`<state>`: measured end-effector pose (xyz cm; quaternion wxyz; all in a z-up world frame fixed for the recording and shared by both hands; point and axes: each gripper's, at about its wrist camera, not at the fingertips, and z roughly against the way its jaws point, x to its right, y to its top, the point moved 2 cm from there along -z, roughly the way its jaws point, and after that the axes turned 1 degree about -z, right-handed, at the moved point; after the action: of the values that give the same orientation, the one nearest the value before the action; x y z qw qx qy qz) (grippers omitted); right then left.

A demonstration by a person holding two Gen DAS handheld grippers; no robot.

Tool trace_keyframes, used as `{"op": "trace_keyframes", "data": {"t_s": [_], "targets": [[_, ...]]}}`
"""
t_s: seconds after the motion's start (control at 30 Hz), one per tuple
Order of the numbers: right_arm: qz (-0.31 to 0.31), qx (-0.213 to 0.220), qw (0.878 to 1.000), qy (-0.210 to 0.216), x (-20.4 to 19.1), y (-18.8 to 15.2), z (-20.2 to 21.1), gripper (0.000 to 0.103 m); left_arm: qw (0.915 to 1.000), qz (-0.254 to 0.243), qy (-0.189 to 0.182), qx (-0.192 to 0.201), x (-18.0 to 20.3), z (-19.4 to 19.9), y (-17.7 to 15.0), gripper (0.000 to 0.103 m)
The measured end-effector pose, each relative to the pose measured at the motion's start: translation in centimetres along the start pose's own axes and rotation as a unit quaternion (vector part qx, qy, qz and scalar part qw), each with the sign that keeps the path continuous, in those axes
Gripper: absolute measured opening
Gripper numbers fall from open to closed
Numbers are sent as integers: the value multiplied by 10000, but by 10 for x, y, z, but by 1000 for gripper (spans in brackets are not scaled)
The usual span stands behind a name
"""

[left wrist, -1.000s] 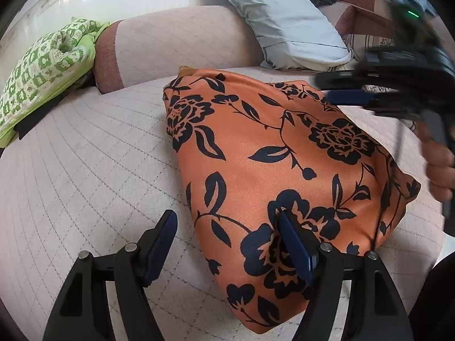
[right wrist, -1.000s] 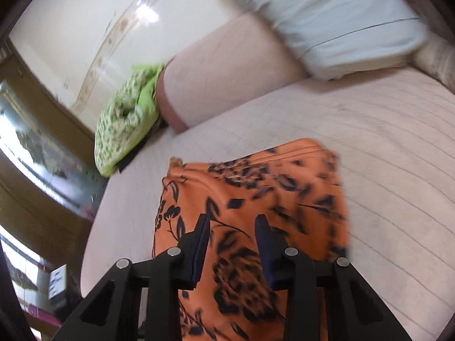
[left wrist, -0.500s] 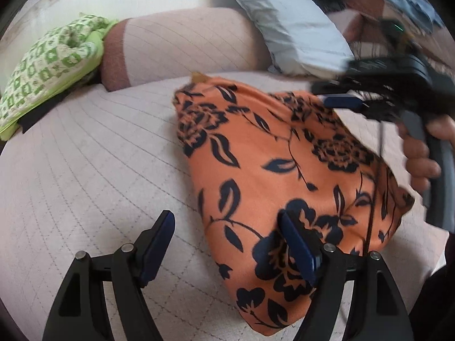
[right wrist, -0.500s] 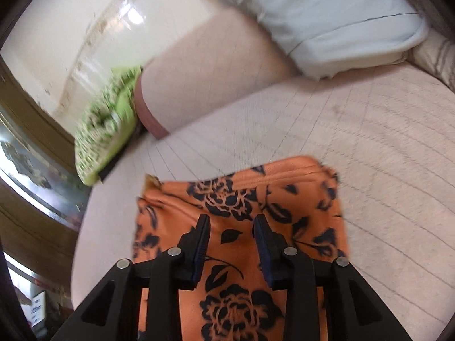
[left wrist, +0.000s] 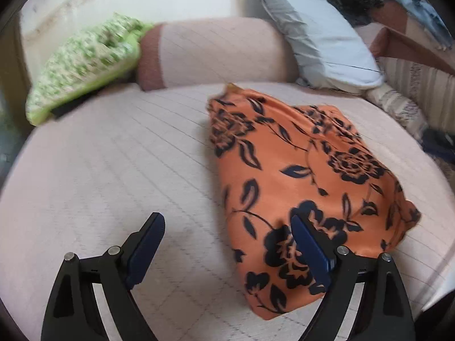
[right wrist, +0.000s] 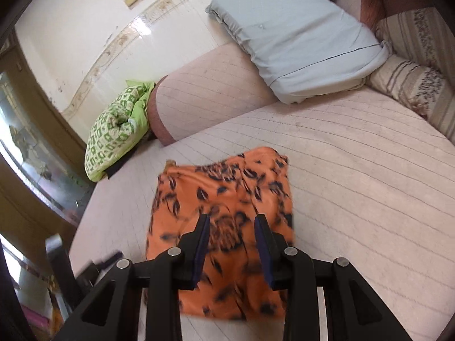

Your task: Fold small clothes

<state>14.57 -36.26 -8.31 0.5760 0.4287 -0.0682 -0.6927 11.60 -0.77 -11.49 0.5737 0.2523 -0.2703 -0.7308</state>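
Observation:
An orange garment with black flowers [left wrist: 298,170] lies folded on the pale quilted bed [left wrist: 113,170]. It also shows in the right wrist view [right wrist: 227,199], blurred. My left gripper [left wrist: 227,227] is wide open and empty, low over the bed at the garment's near left edge; its right finger [left wrist: 310,250] stands in front of the cloth. My right gripper [right wrist: 231,230] is open with a narrower gap and holds nothing, raised above the garment's near part.
A green patterned cushion [right wrist: 116,133] and a pink bolster [right wrist: 210,91] lie at the head of the bed. A grey-blue pillow [right wrist: 298,37] leans on it, and striped pillows [right wrist: 412,85] lie at the right. The bed's edge and a wooden frame [right wrist: 34,204] are at the left.
My right gripper has pulled back and up from the garment and left the left wrist view. My left gripper has shifted left, so the garment sits further right.

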Motion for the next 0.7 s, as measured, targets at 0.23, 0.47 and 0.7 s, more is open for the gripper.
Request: {"op": "trace_keyframes", "data": {"t_s": [0.23,0.47,0.7], "targets": [[-192,-72,9997,-101,28,-21,14,35,9971,-120,574,487,16,49,14,91],[-179,154,9997,9,31,-8,21,35,9981,-252,561,-108,38,58,13,91],[66,311,9995,14,25,1,26,35,9983,243,418,-312,35,69,32,91]]}}
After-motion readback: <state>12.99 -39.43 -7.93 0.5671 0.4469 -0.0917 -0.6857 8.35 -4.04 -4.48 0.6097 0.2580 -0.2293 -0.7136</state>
